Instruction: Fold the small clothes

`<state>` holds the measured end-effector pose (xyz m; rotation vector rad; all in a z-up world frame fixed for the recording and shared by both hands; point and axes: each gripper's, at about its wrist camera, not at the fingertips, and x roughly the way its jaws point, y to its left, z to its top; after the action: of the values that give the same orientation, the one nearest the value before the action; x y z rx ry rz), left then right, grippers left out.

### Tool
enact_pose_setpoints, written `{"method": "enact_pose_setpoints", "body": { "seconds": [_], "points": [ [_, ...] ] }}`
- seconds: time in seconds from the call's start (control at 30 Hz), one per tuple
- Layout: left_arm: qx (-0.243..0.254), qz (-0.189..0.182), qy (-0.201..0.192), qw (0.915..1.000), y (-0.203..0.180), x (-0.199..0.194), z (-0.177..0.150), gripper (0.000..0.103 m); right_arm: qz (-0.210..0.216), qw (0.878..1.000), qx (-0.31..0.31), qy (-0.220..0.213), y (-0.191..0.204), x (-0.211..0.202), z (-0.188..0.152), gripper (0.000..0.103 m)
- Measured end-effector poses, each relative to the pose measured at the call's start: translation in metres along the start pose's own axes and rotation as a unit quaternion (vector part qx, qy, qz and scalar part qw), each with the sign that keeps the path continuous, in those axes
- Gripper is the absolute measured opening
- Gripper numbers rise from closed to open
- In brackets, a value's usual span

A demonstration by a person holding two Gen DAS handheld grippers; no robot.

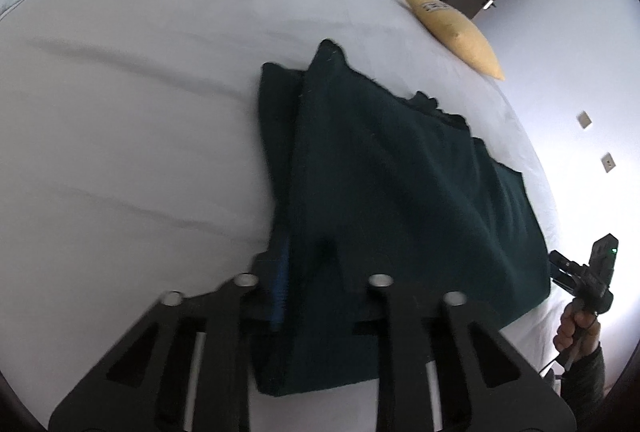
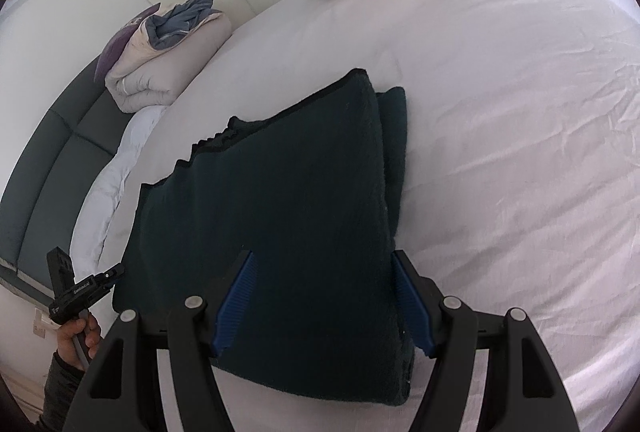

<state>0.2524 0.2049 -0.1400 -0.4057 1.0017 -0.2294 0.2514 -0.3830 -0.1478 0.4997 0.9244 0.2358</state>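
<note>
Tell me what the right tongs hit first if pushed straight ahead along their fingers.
The dark green garment: it already lies between the open right tongs, so they would likely push deeper into the cloth on the bed sheet.

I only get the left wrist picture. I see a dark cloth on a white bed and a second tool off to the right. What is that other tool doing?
Observer: The right tool has its fingers spread wide, one on each side of the dark cloth's near end. They are not pinching it.
Visitor: Is there anything else nearby to fold?
Observer: A crumpled blue garment lies on top of a folded duvet at the far corner of the bed.
Visitor: And what's behind that?
Observer: A purple pillow is tucked behind the duvet.
</note>
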Motion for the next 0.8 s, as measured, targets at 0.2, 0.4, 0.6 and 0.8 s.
{"method": "enact_pose_setpoints", "body": {
  "seconds": [0.2, 0.4, 0.6, 0.8],
  "points": [
    [0.009, 0.005, -0.002, 0.9999, 0.005, -0.008, -0.011, 0.005, -0.022, 0.999, -0.023, 0.012, 0.004, 0.004, -0.005, 0.046],
    [-0.013, 0.0, -0.008, 0.9999, 0.016, -0.015, -0.022, 0.004, -0.05, 0.998, -0.04, 0.014, 0.005, -0.001, -0.008, 0.029],
    [-0.01, 0.007, -0.006, 0.9999, 0.02, -0.013, -0.028, 0.005, -0.052, 0.998, -0.034, 0.016, 0.0, -0.003, -0.016, 0.029],
    [-0.021, 0.001, -0.009, 0.9997, 0.026, -0.01, -0.033, 0.005, -0.048, 0.999, -0.025, 0.008, -0.002, -0.008, -0.02, 0.029]
  ]
}}
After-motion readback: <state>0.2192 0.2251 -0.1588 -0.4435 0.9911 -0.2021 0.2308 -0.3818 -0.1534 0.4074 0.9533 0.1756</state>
